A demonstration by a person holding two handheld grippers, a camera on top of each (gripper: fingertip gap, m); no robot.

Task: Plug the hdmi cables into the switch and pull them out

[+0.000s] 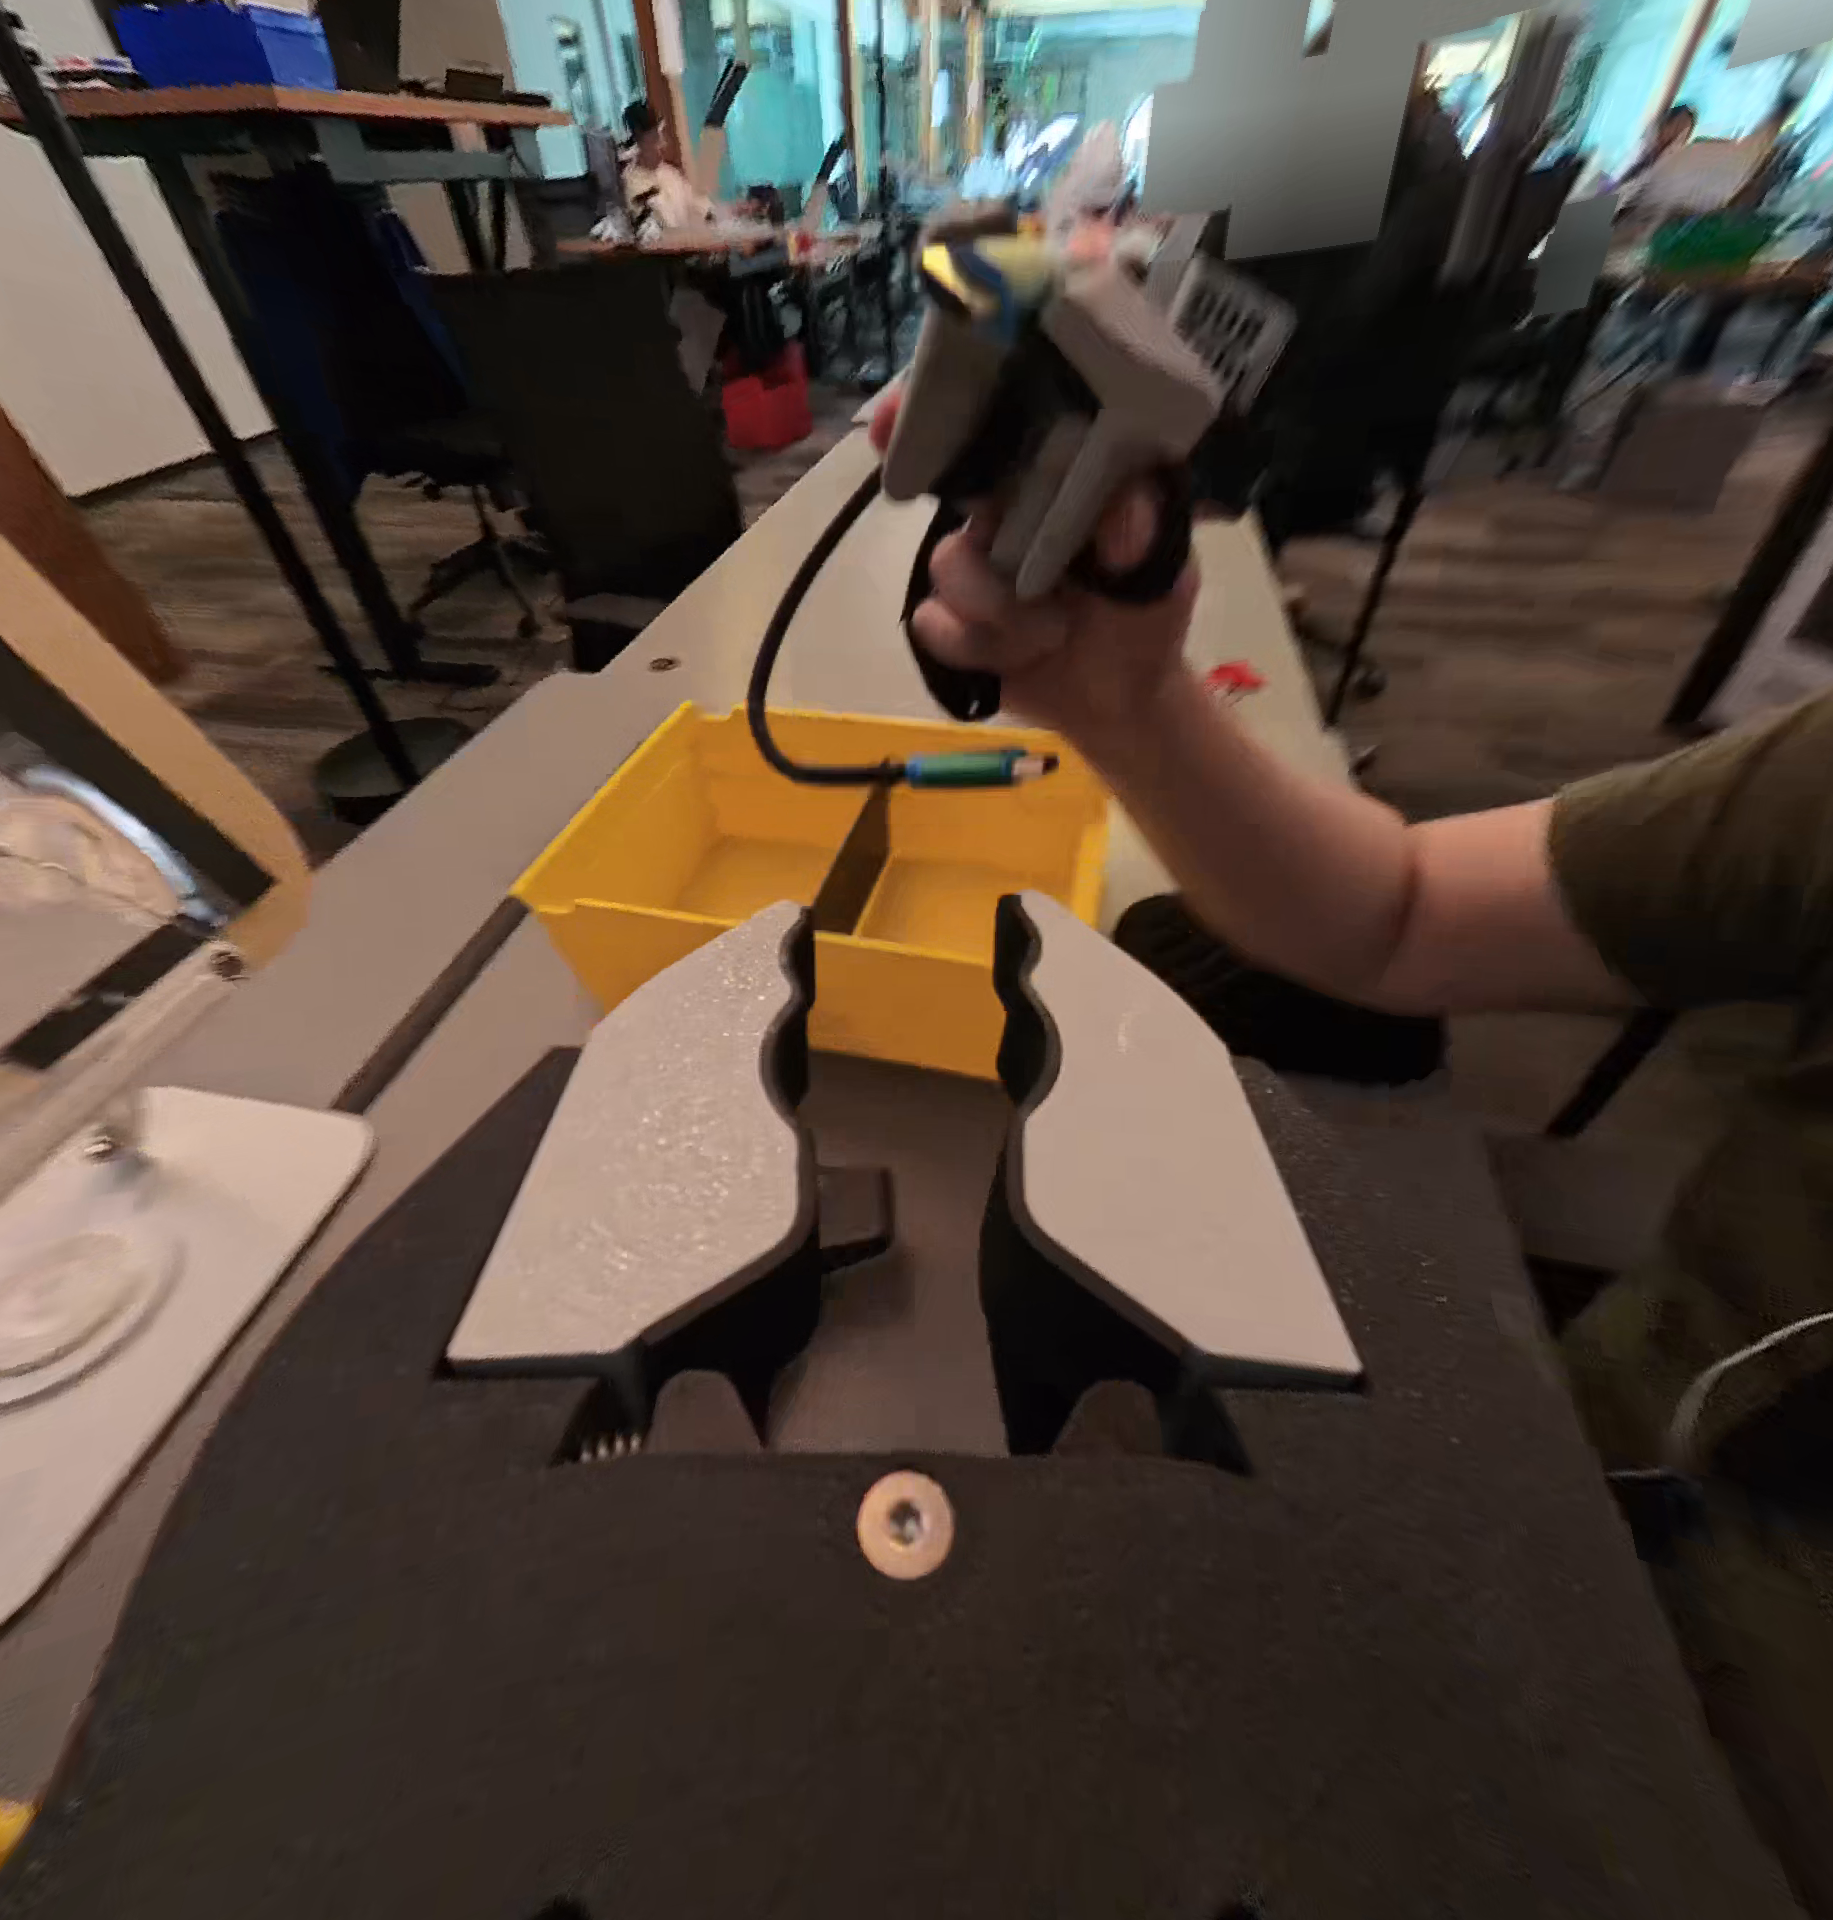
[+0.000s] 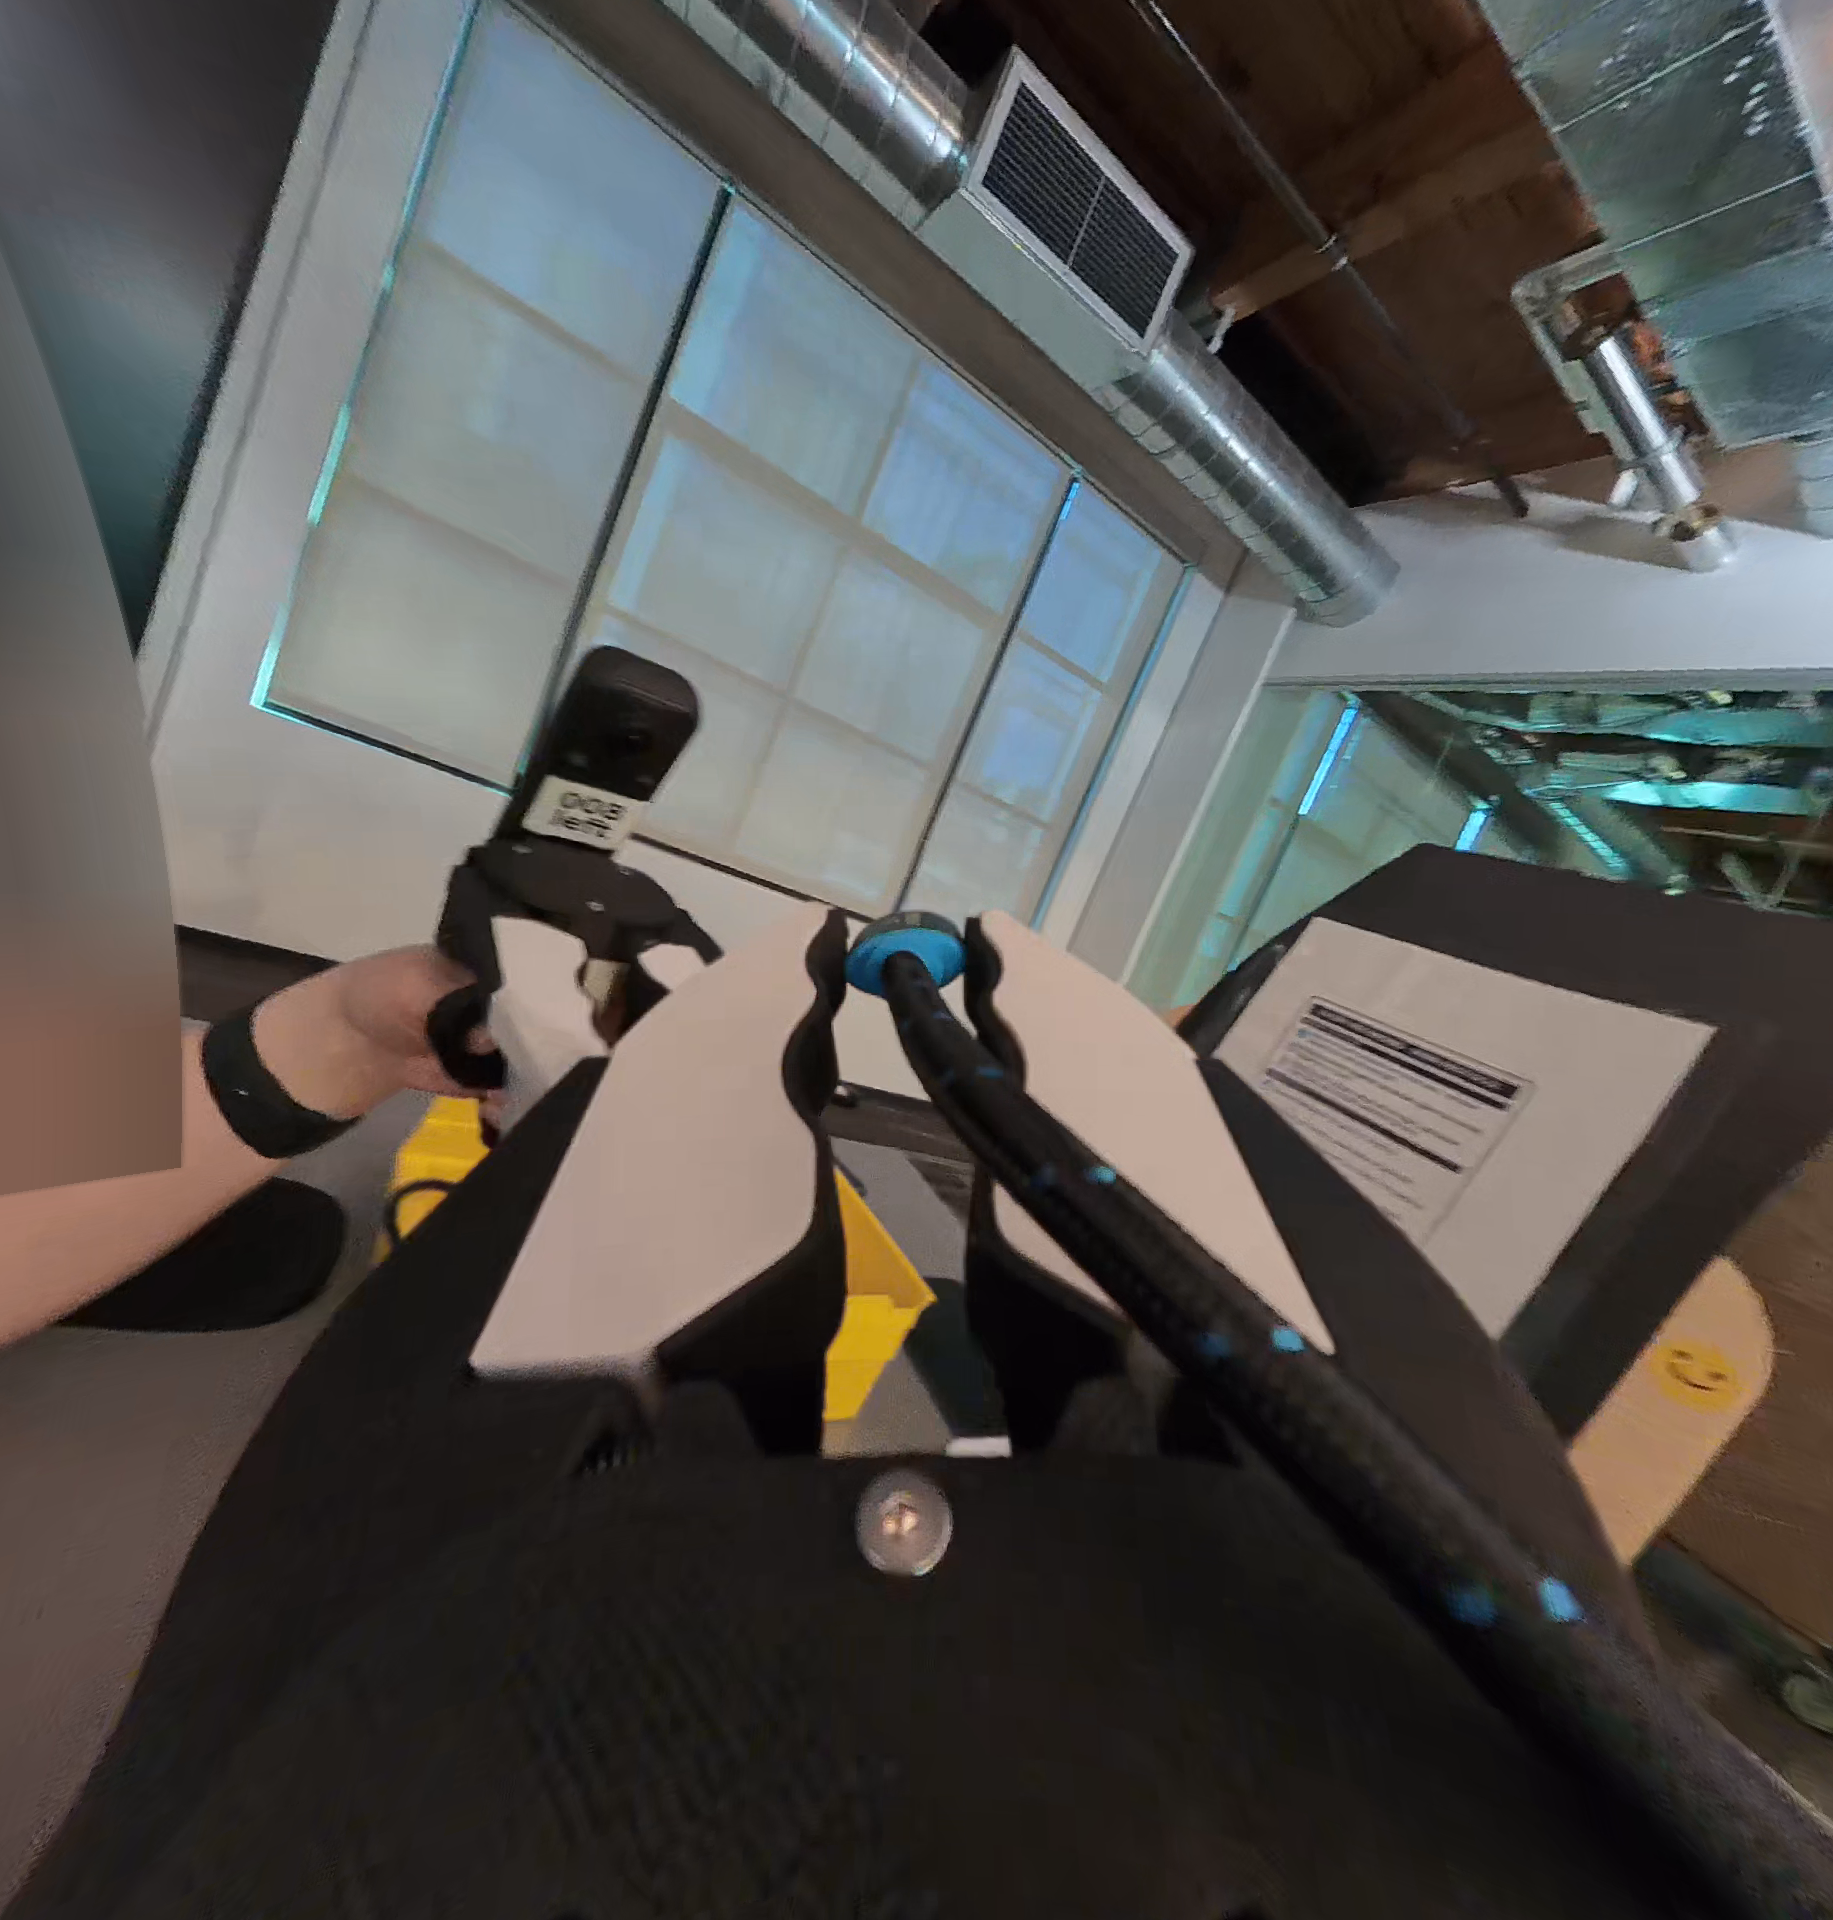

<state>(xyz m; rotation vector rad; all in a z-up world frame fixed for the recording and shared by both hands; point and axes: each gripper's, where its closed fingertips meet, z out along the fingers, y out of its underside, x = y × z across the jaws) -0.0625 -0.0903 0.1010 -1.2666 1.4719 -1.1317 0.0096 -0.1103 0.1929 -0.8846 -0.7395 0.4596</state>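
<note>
Between right hand-held gripper [image 2: 904,961] fingers: braided black cable [image 2: 1099,1195], seemingly clamped.

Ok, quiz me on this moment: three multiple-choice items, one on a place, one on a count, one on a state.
1. Where is the HDMI cable's free connector?
A) between the left gripper's fingers
B) by the yellow bin's far rim
C) on the floor

2. How many compartments does the yellow bin have?
A) one
B) two
C) four

3. What state is the left gripper in?
A) open, empty
B) shut on the cable
C) shut on the bin wall

Answers:
1 B: the HDMI cable drops from the right gripper, and its free connector ends by the yellow bin.
2 B: one dark divider splits it.
3 A: the left gripper has its fingers apart with nothing between them.
</note>
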